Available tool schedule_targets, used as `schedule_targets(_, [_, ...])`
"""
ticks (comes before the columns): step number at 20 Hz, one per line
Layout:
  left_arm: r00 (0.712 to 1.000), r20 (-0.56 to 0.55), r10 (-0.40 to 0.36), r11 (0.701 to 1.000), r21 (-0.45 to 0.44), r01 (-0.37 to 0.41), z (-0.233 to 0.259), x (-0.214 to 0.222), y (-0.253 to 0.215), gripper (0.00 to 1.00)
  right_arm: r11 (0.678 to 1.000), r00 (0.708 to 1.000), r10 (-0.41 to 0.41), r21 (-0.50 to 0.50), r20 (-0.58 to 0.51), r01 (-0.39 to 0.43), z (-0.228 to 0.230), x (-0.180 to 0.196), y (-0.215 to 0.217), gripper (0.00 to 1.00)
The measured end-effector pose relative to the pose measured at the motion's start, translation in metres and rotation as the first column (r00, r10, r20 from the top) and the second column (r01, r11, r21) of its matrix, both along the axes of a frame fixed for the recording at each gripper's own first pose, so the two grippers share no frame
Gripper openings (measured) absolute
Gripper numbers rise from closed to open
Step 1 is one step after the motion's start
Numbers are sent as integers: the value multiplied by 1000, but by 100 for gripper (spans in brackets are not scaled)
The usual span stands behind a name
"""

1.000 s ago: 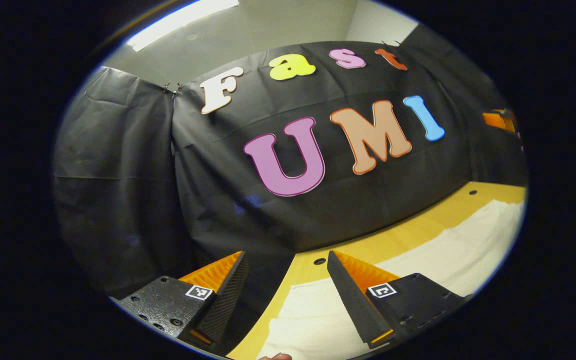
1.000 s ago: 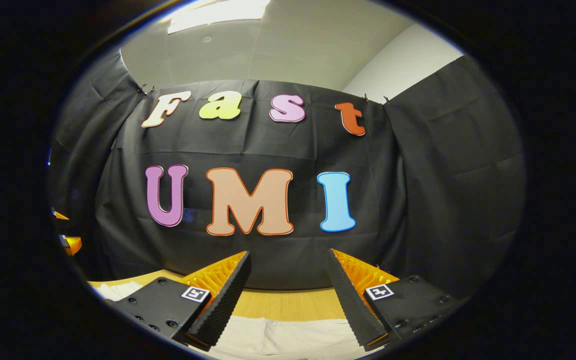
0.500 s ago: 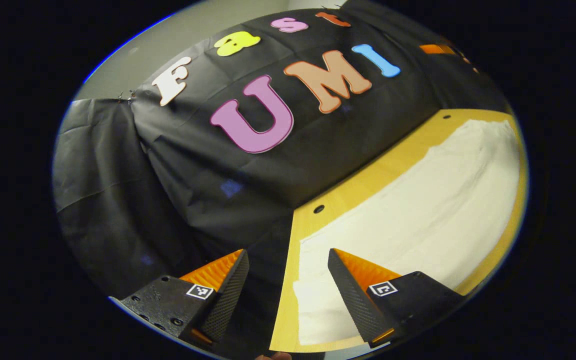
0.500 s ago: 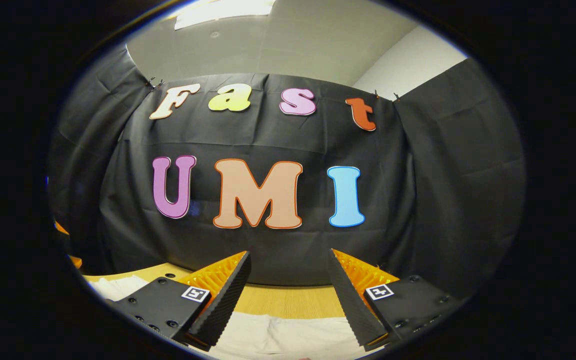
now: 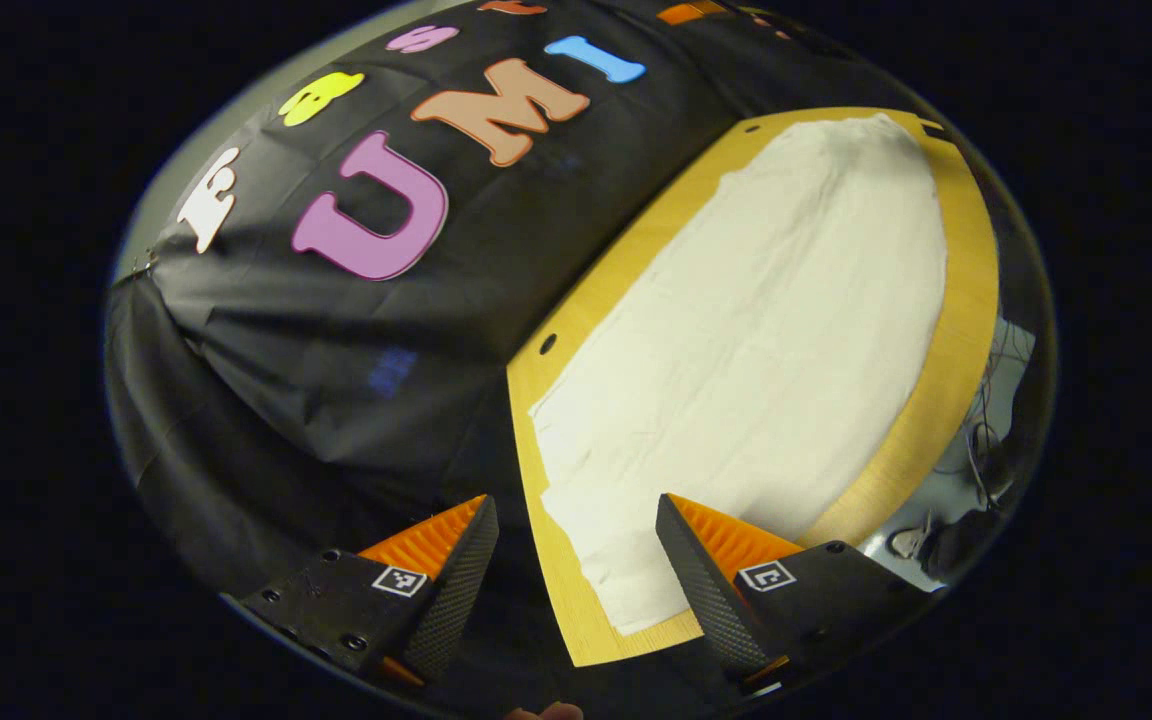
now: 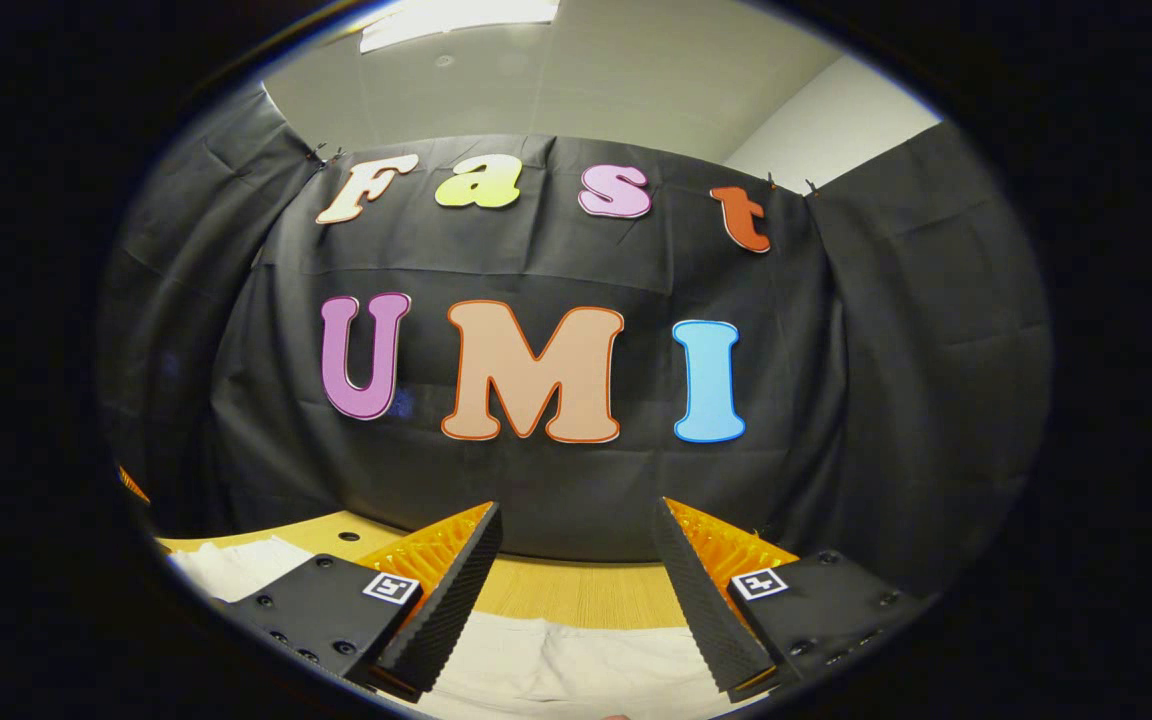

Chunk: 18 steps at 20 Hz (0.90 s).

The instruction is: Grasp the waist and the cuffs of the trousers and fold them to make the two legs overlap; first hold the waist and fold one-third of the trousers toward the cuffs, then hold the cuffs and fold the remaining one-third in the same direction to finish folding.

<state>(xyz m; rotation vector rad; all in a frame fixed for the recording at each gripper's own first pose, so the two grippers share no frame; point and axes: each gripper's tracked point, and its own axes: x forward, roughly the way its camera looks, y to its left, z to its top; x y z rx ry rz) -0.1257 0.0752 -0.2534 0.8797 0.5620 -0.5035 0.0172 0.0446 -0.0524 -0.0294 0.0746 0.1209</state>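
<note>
Left gripper view: both hand-held grippers (image 5: 576, 545) (image 6: 576, 545) spread; trousers (image 5: 756, 330) apparently unlabelled.

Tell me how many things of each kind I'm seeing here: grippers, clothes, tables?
Grippers: 2, the left gripper and the right gripper, both open and empty.
Trousers: 1, the white trousers, lying flat.
Tables: 1, the wooden table.
Total: 4.

Left gripper view: high, tilted, looking down along table (image 5: 966, 330). Right gripper view: low, level, facing wall; shares table (image 6: 576, 595).
</note>
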Motion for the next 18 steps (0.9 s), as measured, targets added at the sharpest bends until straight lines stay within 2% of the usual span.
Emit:
schedule_targets(6, [985, -143, -96, 983, 142, 116, -41, -26, 20, 97, 1000, 1000, -2, -11, -13, 2, -5, -3, -4, 98])
schedule_targets(10, [957, -207, -203, 944, 218, 247, -57, -37, 21, 97, 1000, 1000, -13, -13, -20, 13, -8, -5, -8, 97])
schedule_targets(13, [933, -262, -246, 922, 232, 309, -67, -48, 20, 97, 1000, 999, -23, -17, -29, 22, -11, -9, -11, 97])
schedule_targets(18, [911, -308, -275, 903, 244, 355, -79, -52, 16, 98, 998, 998, -53, -22, -23, 53, -8, -15, -22, 97])
